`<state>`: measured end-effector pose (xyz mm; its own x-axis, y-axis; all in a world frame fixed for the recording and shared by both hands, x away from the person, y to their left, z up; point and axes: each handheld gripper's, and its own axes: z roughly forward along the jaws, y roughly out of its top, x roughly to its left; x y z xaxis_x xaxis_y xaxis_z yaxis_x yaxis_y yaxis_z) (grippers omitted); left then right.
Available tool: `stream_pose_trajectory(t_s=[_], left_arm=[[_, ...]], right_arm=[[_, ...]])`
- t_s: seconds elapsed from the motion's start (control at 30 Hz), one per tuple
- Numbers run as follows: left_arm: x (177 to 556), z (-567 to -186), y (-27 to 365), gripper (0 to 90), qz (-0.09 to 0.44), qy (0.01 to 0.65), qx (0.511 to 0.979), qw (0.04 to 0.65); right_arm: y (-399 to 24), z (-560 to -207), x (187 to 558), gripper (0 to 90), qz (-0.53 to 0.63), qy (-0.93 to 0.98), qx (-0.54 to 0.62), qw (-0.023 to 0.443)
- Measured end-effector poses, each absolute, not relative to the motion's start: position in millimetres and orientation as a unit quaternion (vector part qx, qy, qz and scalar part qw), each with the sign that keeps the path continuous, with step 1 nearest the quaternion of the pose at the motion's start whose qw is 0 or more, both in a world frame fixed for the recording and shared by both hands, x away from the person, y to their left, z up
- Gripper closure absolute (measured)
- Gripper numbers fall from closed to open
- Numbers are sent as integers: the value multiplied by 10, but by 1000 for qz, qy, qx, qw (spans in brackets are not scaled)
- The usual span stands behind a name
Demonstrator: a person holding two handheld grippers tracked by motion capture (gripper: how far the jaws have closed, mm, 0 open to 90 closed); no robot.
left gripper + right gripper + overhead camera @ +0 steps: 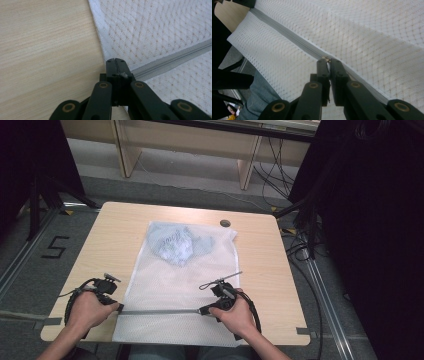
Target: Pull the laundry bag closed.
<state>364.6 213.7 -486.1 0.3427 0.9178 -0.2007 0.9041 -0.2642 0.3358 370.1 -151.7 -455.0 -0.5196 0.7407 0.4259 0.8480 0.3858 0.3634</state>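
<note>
1. The left tool [118, 307] sits near the bench's [100, 240] front left corner, clenched on the left end of the grey zip [160, 311] at the mesh bag's [170, 285] left edge; the left gripper view shows its jaws pressed together over the zip tape [170, 61].
2. The white mesh bag lies flat down the middle of the bench, its front end hanging over the front edge; a pale blue garment [175, 242] is bunched inside near the far edge.
3. The right tool [202, 310] is clenched on the zip pull [326, 59], towards the bag's right side, near the front edge.
</note>
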Motion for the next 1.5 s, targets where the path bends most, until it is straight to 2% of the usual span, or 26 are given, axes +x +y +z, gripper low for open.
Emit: stream_pose_trajectory(t_s=[1.5], left_arm=[[3646,-4862,2130,899,19,573,795,198]], right_arm=[[-1786,-4551,3695,871,-277,-821,-492,88]])
